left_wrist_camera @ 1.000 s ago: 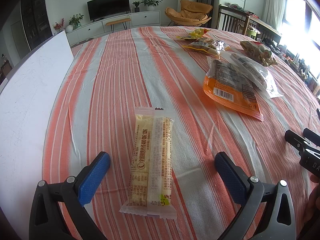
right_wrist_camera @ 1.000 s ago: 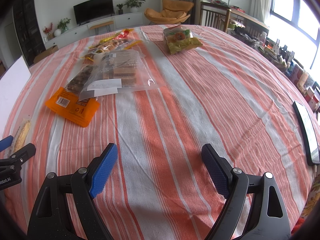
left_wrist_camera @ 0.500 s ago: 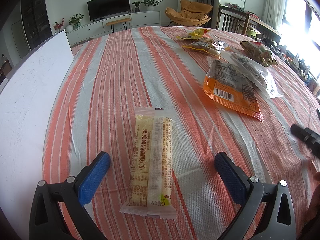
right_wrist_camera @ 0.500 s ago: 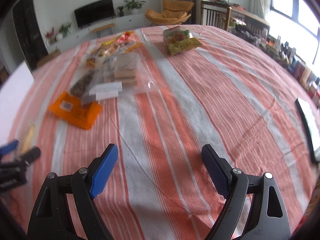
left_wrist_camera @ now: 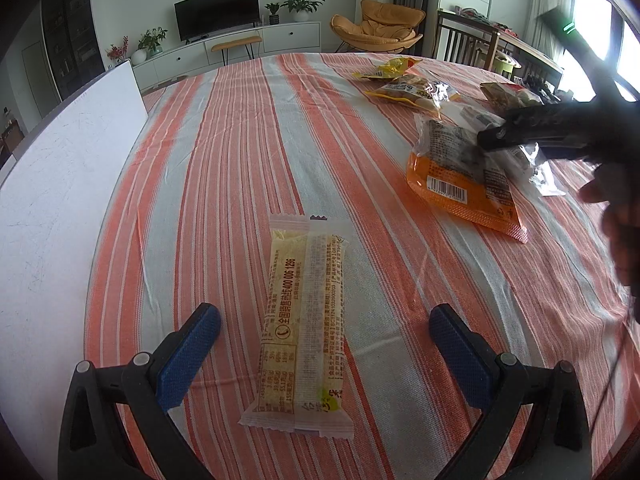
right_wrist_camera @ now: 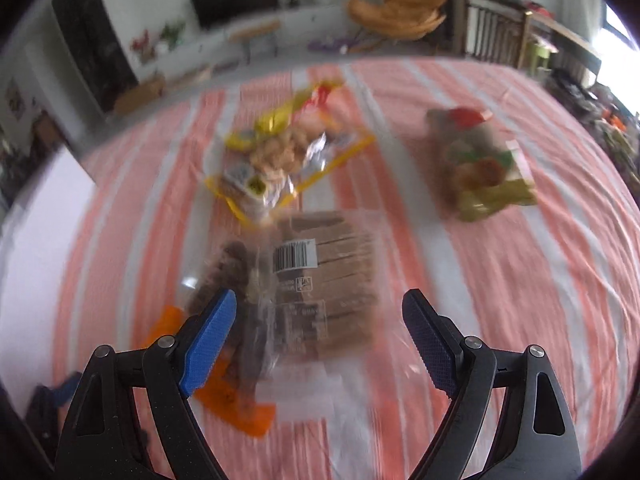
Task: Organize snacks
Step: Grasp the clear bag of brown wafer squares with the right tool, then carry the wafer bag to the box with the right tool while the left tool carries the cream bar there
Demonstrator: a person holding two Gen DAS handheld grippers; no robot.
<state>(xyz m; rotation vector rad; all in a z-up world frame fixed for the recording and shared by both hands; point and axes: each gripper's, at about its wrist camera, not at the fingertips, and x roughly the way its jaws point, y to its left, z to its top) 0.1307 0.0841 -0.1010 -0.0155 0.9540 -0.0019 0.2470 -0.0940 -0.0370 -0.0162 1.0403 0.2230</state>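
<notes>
- Left wrist view: our left gripper (left_wrist_camera: pixel 325 344) stands wide open over the striped tablecloth (left_wrist_camera: pixel 224 152), holding nothing. The pale yellow snack bar (left_wrist_camera: pixel 302 326) lies flat on the cloth between its blue pads, touching neither.
- Beyond the bar to the right lies the orange packet (left_wrist_camera: pixel 460 180); our right gripper (left_wrist_camera: pixel 496 138) hovers over it. Farther off sits a yellow bag (left_wrist_camera: pixel 412 92). A white board (left_wrist_camera: pixel 52 184) lies left of the bar.
- Right wrist view, blurred: our right gripper (right_wrist_camera: pixel 320 344) is spread open and empty above a clear cracker bag (right_wrist_camera: pixel 324 276), which partly overlaps the orange packet (right_wrist_camera: pixel 236 396). Beyond the crackers lies the yellow bag (right_wrist_camera: pixel 280 160); to their right, apart, a green bag (right_wrist_camera: pixel 484 172).
</notes>
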